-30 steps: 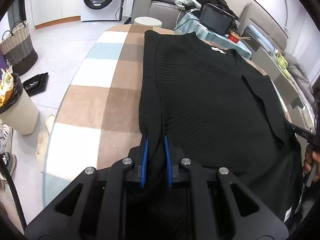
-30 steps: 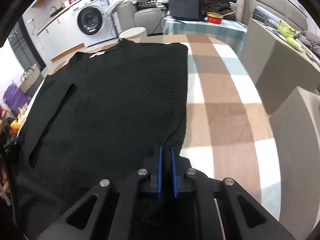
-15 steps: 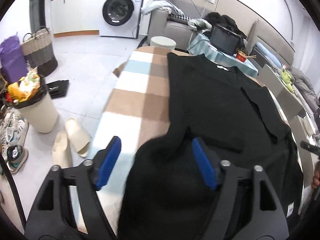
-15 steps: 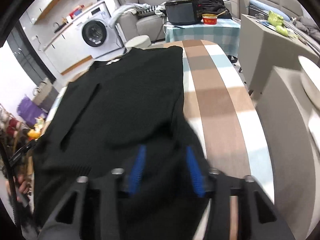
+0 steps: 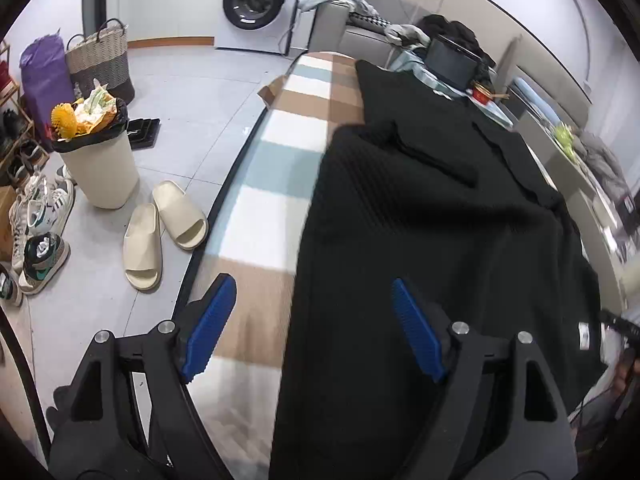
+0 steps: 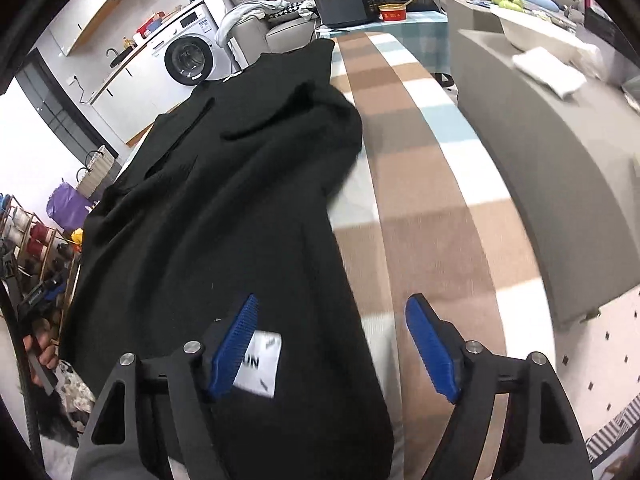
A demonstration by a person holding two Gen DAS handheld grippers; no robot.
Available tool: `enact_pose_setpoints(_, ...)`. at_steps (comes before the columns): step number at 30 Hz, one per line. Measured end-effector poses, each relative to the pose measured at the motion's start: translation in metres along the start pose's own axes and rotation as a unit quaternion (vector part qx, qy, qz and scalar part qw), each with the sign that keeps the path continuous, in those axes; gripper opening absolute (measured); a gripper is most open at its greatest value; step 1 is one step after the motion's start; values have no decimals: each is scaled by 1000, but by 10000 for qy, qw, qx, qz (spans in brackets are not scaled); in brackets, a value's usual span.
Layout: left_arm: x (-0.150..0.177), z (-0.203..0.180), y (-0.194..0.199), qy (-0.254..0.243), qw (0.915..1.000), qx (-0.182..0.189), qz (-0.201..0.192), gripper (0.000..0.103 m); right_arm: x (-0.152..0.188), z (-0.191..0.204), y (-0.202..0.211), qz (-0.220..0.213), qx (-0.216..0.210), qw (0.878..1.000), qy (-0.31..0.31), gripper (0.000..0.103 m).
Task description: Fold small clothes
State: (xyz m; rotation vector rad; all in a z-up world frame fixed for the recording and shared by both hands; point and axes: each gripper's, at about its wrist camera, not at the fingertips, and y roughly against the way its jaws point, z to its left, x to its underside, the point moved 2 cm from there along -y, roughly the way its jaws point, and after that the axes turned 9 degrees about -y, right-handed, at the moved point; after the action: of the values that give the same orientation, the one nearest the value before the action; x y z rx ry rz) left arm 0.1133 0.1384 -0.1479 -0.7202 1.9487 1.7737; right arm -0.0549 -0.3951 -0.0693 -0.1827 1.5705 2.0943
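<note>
A black knit sweater [image 5: 440, 240] lies along the table on a brown, white and blue checked cloth [image 5: 280, 152]. Its near part hangs over the front table edge and its middle is bunched into a fold. A white label [image 6: 258, 364] shows near the hem. My left gripper [image 5: 312, 328] is open above the sweater's left edge and holds nothing. My right gripper [image 6: 332, 344] is open above the sweater's [image 6: 224, 208] right edge, also empty.
Left of the table on the floor stand a full bin [image 5: 96, 160], slippers [image 5: 160, 232], shoes and a woven basket [image 5: 100, 60]. A grey sofa block [image 6: 540, 152] runs along the table's right side. A washing machine [image 5: 256, 0] and a monitor [image 6: 344, 6] stand at the far end.
Both grippers were shut on the sweater's lower corners a second ago. They have opened, let go and pulled back and up. The hem has dropped forward over the front edge.
</note>
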Motion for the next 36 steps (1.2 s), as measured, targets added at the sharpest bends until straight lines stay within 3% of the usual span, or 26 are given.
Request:
enact_pose_setpoints(5,16,-15,8,-328,9994,-104,73,78,14,0,2,-44,-39,9998,199,75)
enact_pose_setpoints(9,25,-26,8,-450,9988,-29,206,78,19,3,0,12,-17,9992,408,66)
enact_pose_setpoints(11,24,-26,6,-485,9985,-34,256,78,22,5,-2,21,27,9982,597,52)
enact_pose_setpoints(13,26,-27,7,-503,9983,-91,297,78,21,8,-5,-46,168,9968,785,13)
enact_pose_setpoints(14,28,-27,8,-486,9983,-94,307,78,21,10,-7,-35,226,9957,895,5)
enact_pose_setpoints(16,29,-27,9,-466,9984,-51,316,78,18,12,-5,-133,164,9952,951,5)
enact_pose_setpoints(19,30,-27,14,-477,9983,-140,319,78,3,14,26,-666,-95,9938,880,4)
enact_pose_setpoints(22,34,-28,17,-467,9983,-113,338,78,-6,1,52,-967,58,9927,721,5)
enact_pose_setpoints(28,41,-35,14,-473,9974,157,520,78,4,-15,24,-178,165,9977,629,9)
enact_pose_setpoints(29,41,-37,13,-544,9969,175,547,74,5,-15,23,-168,122,9979,609,11)
enact_pose_setpoints(31,42,-41,11,-728,9959,102,535,61,4,-18,21,-150,6,9982,573,23)
enact_pose_setpoints(32,42,-44,11,-872,9950,12,491,42,4,-18,20,-147,-18,9984,544,26)
enact_pose_setpoints(33,42,-46,11,-1017,9938,-52,440,30,5,-19,19,-137,-38,9986,514,29)
enact_pose_setpoints(34,41,-46,12,-1028,9939,56,405,12,6,-20,18,-119,-53,9987,495,30)
enact_pose_setpoints(35,40,-45,12,-989,9942,158,389,5,5,-21,16,-112,-46,9988,481,30)
enact_pose_setpoints(36,40,-43,13,-937,9948,196,353,5,5,-21,14,-103,-41,9988,480,30)
